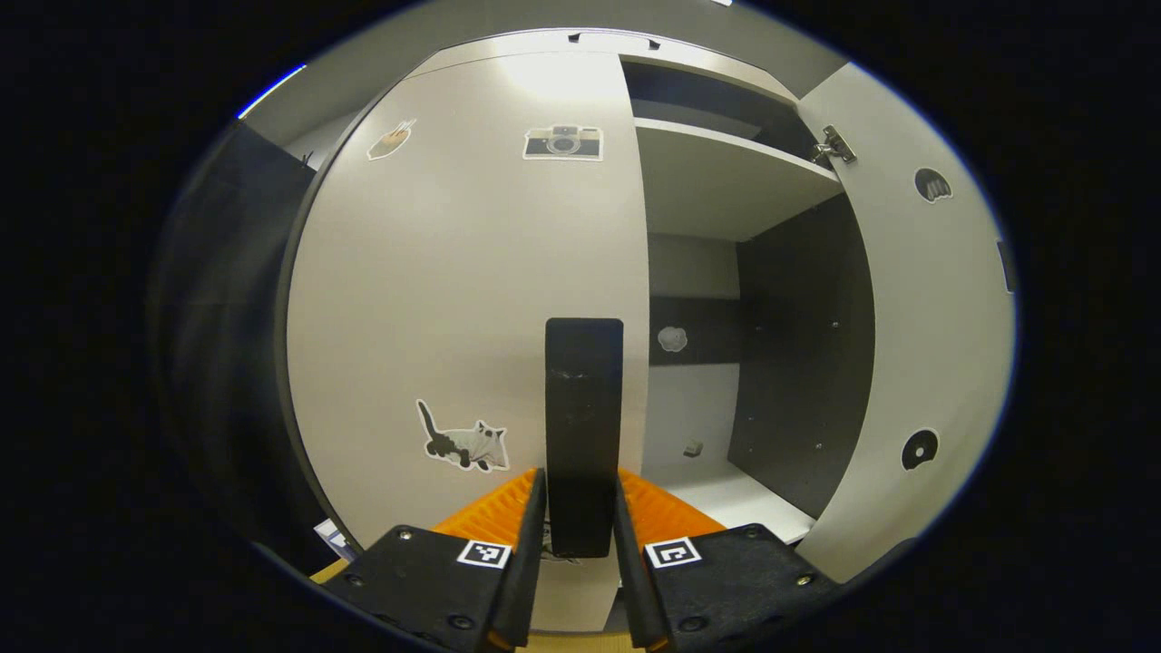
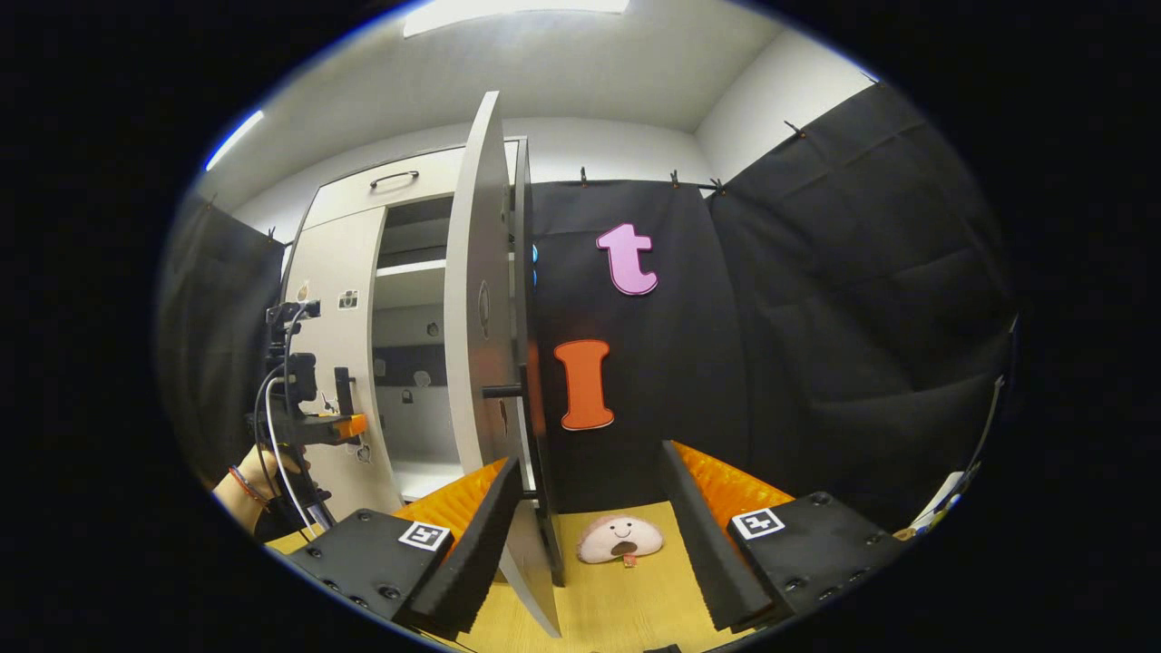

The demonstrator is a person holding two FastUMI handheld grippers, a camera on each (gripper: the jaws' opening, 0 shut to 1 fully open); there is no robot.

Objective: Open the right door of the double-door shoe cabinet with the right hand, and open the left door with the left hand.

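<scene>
The pale left door (image 1: 453,299) of the shoe cabinet is closed and carries several stickers. Its black upright handle (image 1: 583,399) stands between my left gripper's (image 1: 580,476) fingers, which press on both of its sides. The right door (image 1: 934,317) is swung open, baring shelves (image 1: 726,172) inside. In the right gripper view that right door (image 2: 479,317) shows edge-on with its dark handle (image 2: 524,381) facing right. My right gripper (image 2: 590,458) is open, the door's lower edge just inside its left finger (image 2: 481,535). Farther left, a hand (image 2: 249,490) holds the left gripper (image 2: 313,422) at the left door.
A pink plush face (image 2: 619,537) lies on the wooden floor (image 2: 626,599) right of the open door. Black cloth walls (image 2: 816,345) close in behind and to the right. A drawer with a handle (image 2: 395,179) tops the cabinet.
</scene>
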